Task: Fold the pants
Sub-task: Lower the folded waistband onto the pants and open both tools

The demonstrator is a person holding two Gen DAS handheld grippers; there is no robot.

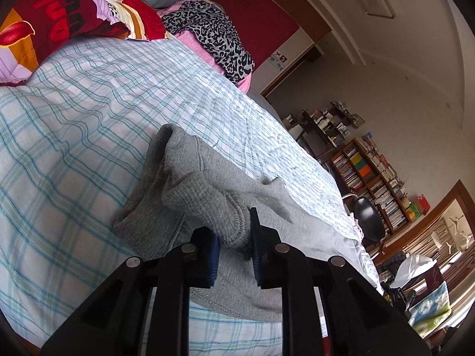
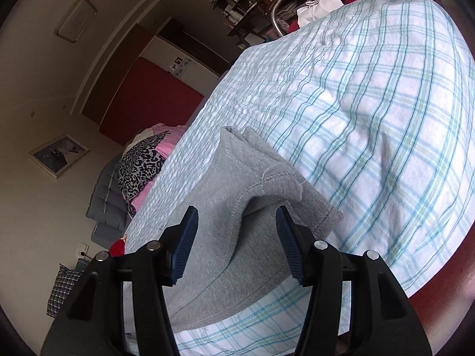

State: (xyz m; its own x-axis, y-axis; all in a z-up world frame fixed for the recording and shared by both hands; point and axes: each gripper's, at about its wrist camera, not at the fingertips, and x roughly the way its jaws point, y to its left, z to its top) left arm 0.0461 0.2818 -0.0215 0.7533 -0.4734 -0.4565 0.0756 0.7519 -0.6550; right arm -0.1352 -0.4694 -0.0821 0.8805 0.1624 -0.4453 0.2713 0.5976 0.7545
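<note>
So the grey pants (image 1: 207, 184) are lying on the bed (image 1: 74, 124), on the plaid sheet, already bunched into a partial fold near the bed edge. The left tongs (image 1: 234, 237) look closed on a thick bit of ribbed hem, with fabric squeezed between the blue pads. The right tongs (image 2: 237, 237) are spread wide, fabric sitting between the jaws but not pinched.

My take: the right side needs to bite its hem fully before anything gets lifted, or the fold comes out lopsided. Then lift both ends level and carry them toward 12 o'clock, keeping the edges lined up. Pillows (image 1: 74, 20) and a leopard-print cloth (image 1: 213, 35) sit up around 11–12 o'clock, well apart, so there's room.
</note>
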